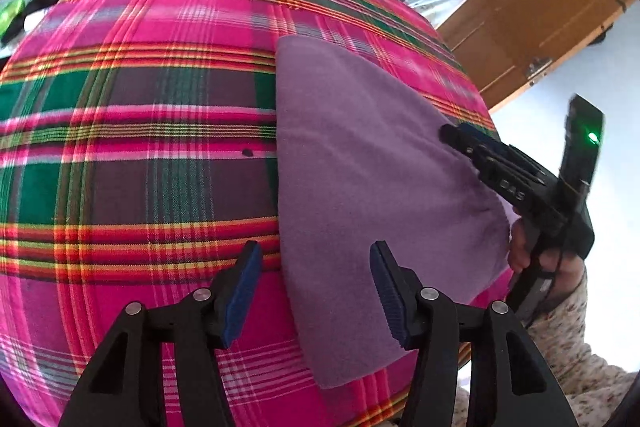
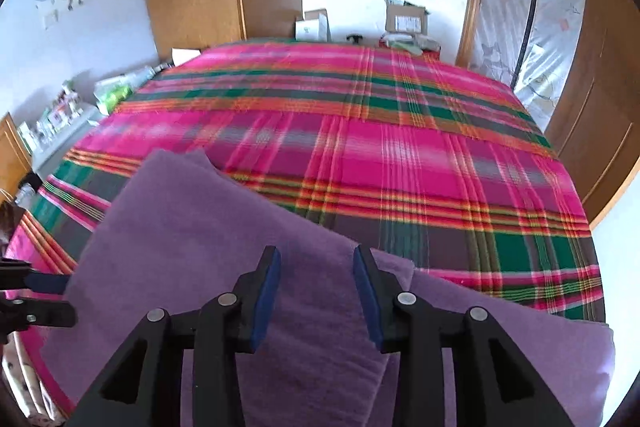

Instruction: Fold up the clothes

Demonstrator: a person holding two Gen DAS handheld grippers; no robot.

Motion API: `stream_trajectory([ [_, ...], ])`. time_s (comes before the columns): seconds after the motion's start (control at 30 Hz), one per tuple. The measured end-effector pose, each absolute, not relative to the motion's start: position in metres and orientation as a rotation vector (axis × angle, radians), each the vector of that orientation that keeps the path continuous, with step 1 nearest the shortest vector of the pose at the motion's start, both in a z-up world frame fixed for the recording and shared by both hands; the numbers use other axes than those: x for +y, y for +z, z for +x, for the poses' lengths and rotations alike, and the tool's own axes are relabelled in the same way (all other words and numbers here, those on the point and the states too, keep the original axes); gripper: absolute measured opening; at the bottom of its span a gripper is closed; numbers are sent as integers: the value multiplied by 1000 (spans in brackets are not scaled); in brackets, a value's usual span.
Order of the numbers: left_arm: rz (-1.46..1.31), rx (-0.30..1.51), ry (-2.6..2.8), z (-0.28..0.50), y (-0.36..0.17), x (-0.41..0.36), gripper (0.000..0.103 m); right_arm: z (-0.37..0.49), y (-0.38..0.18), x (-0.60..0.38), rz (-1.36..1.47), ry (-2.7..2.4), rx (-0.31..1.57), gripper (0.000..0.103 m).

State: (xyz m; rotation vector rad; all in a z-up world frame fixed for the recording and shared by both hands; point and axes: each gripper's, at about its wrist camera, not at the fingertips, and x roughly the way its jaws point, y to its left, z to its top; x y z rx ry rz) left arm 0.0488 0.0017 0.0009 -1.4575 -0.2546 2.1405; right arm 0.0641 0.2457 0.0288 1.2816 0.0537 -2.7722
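On the plaid bed (image 1: 140, 147), purple garment (image 1: 360, 187) below both tools (jaws apart, empty)

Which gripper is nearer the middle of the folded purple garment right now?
Right. The right gripper hangs open over the body of the purple garment. The left gripper is open at the garment's edge, one finger over the plaid bedspread.

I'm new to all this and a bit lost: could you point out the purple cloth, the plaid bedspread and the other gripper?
purple cloth (image 1: 360, 187): left wrist view, middle of its folded top.
plaid bedspread (image 1: 140, 147): left wrist view, bare checked area.
right gripper (image 1: 460, 135): left wrist view, its fingertips over the cloth.
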Motion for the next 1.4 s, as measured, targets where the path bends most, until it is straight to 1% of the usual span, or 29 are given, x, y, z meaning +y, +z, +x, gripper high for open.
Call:
stream_trajectory([
  [0.1, -1449, -238, 2148, 50, 0, 6, 63, 67, 27, 248, 1286, -2768, 46, 39],
  [0.27, -1452, -240, 2118, 53, -3, 8, 63, 76, 36, 250, 1289, -2821, 41, 39],
  [0.33, -1454, -263, 2092, 54, -5, 7, 63, 83, 39, 256, 1277, -2832, -1, 39],
  [0.43, -1449, -279, 2085, 56, -6, 6, 63, 94, 34, 260, 1298, -2836, -38, 40],
  [0.57, -1435, -290, 2089, 59, -6, 4, 63, 105, 23, 263, 1325, -2863, -40, 47],
  [0.67, -1422, -275, 2100, 61, -6, 5, 63, 111, 28, 265, 1327, -2893, -104, 48],
  [0.8, -1406, -238, 2125, 65, -6, 7, 63, 127, 39, 255, 1269, -2926, -75, 48],
  [0.87, -1402, -213, 2142, 68, -5, 10, 63, 138, 43, 244, 1205, -2934, -28, 50],
  [0.93, -1396, -184, 2152, 71, -5, 12, 63, 140, 38, 237, 1226, -2946, 40, 51],
  [1.0, -1388, -176, 2151, 72, -5, 11, 63, 139, 30, 235, 1275, -2949, 60, 51],
  [1.17, -1423, -285, 2090, 68, -7, -2, 63, 145, 27, 239, 1280, -2982, 5, 53],
  [1.27, -1447, -366, 2036, 65, -8, -13, 63, 158, 40, 227, 1167, -3004, 46, 53],
  [1.4, -1459, -474, 2028, 58, -9, -26, 63, 178, 53, 191, 1011, -2900, 108, 53],
])
